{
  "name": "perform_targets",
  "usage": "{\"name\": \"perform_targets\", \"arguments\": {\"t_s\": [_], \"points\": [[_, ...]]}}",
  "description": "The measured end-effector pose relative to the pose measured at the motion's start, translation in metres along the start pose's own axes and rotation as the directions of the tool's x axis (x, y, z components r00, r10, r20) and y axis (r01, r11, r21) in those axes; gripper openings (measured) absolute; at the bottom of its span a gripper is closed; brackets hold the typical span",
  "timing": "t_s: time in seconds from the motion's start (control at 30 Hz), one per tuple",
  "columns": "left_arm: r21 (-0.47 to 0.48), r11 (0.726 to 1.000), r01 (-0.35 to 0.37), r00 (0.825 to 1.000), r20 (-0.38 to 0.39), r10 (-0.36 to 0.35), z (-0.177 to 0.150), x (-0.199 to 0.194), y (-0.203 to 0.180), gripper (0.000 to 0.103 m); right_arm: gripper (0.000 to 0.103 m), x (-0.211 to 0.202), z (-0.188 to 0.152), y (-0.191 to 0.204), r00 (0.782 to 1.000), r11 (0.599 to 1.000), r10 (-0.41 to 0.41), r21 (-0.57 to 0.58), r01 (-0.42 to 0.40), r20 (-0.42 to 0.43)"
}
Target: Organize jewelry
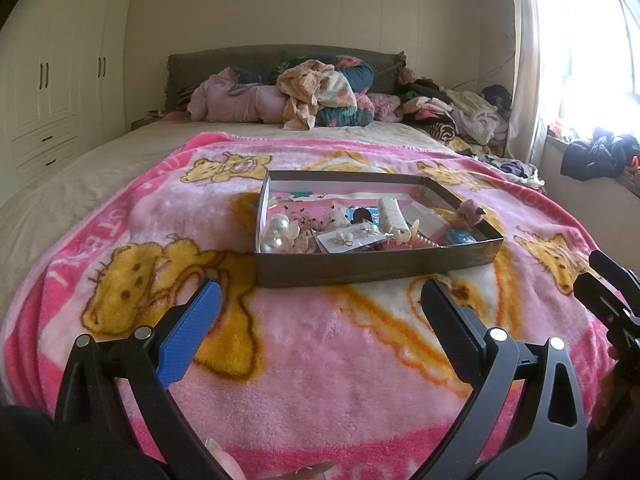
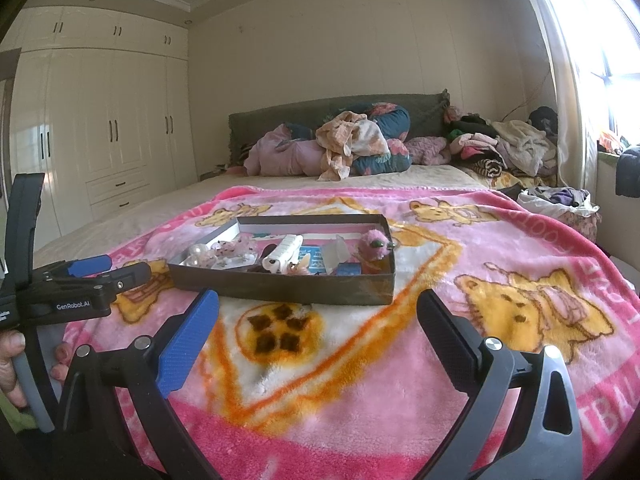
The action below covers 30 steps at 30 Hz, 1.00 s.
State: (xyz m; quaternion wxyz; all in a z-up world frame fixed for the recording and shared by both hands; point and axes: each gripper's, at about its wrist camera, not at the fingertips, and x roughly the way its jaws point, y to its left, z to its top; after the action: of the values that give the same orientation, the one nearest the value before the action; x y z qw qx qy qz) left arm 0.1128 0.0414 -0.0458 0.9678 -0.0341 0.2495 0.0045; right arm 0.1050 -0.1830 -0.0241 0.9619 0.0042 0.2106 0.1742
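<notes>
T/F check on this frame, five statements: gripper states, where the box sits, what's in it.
1. Both the left gripper and the right gripper are open and empty. True.
2. The shallow box sits on a wooden table. False: it rests on the pink bear blanket on a bed.
3. Large pearl pieces lie in the box's left end. True.
4. The box has a lid on. False: it is open-topped, contents visible.
5. A gripper touches the box. False: both are short of it.
</notes>
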Motion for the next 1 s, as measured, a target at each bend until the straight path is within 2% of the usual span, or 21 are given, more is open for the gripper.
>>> {"name": "perform_targets", "arguments": {"t_s": [0.63, 1.0], "points": [[-0.003, 1.000, 0.015, 1.000, -0.015, -0.015, -0.002, 0.002, 0.006, 0.091, 0.096, -0.002, 0.002, -0.002, 1.000, 1.000, -0.002, 0.001, 0.002, 0.006], [-0.023, 0.999, -0.031, 1.000, 0.001, 0.031, -0.001, -0.001, 0.009, 0.091, 0.096, -0.005, 0.004, -0.015, 0.999, 0.999, -0.030, 0.028, 0.030, 0.011]]}}
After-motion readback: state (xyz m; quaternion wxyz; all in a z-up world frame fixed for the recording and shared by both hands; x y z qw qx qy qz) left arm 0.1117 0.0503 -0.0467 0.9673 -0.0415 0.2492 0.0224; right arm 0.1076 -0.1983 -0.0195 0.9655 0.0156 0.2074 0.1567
